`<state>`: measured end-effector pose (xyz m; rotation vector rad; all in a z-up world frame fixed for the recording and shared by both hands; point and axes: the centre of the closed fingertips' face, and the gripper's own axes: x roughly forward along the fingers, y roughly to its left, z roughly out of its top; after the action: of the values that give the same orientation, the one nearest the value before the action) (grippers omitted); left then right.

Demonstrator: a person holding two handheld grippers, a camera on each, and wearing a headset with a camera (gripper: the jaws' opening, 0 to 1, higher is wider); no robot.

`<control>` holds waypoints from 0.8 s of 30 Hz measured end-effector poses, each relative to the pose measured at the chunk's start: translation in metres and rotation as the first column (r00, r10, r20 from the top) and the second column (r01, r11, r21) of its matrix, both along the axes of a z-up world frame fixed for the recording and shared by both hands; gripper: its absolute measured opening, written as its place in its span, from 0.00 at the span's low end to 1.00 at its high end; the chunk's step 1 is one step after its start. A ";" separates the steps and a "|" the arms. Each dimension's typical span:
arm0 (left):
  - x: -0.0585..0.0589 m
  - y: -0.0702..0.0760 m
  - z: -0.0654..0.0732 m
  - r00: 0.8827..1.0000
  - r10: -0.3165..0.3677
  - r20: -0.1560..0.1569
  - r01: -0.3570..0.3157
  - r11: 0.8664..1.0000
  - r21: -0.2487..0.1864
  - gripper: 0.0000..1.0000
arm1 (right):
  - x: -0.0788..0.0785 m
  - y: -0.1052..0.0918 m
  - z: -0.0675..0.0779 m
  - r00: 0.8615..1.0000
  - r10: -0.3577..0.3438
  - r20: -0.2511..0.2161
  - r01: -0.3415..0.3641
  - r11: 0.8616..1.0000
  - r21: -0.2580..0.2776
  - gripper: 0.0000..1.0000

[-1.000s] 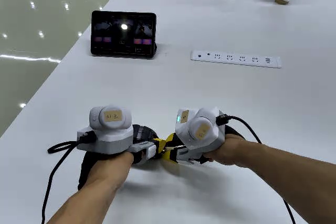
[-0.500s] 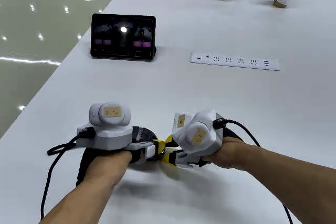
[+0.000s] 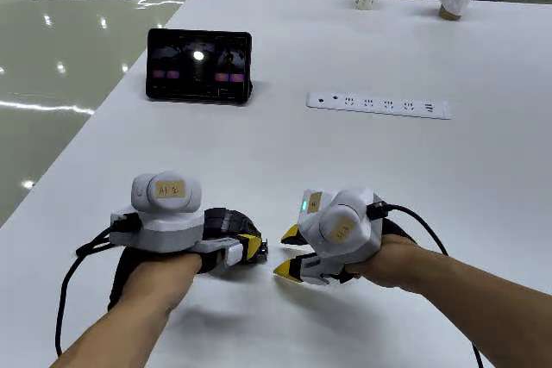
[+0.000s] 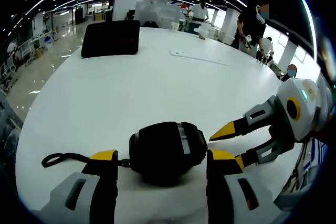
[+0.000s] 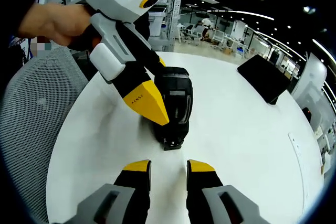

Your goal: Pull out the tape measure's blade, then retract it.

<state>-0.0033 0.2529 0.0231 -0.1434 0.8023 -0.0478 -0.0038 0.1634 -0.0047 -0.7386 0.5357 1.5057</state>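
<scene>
clamping the black tape measure (image 5: 178, 103) between its yellow-tipped jaws, the left gripper (image 4: 164, 156) is holding the case on the white table (image 3: 388, 170). just beside it the right gripper (image 5: 169, 167) is hovering, jaws narrowly parted and gripping nothing — no blade is showing outside the case, so the pull-out is seemingly the step in hand. next it is needing to pinch the blade's end hook at the case mouth and draw straight away while the left is bracing.

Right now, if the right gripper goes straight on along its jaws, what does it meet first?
Probably the tape measure: its near end lies just ahead of the right gripper, with bare table between.
</scene>
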 end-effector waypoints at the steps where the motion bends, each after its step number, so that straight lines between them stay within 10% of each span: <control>1: -0.002 0.001 0.001 1.000 -0.003 0.002 0.003 1.000 0.002 0.64 | 0.000 -0.003 0.001 1.000 -0.008 0.003 0.008 1.000 0.003 0.25; 24: -0.035 0.005 0.005 0.993 -0.115 0.023 0.114 0.992 0.053 0.71 | 0.003 -0.062 0.014 0.982 -0.190 -0.023 0.190 0.981 0.028 0.39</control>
<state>-0.0386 0.2580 0.0278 -0.0482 0.7844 -0.1369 -0.0003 0.1012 0.0095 -0.6318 0.5812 1.3418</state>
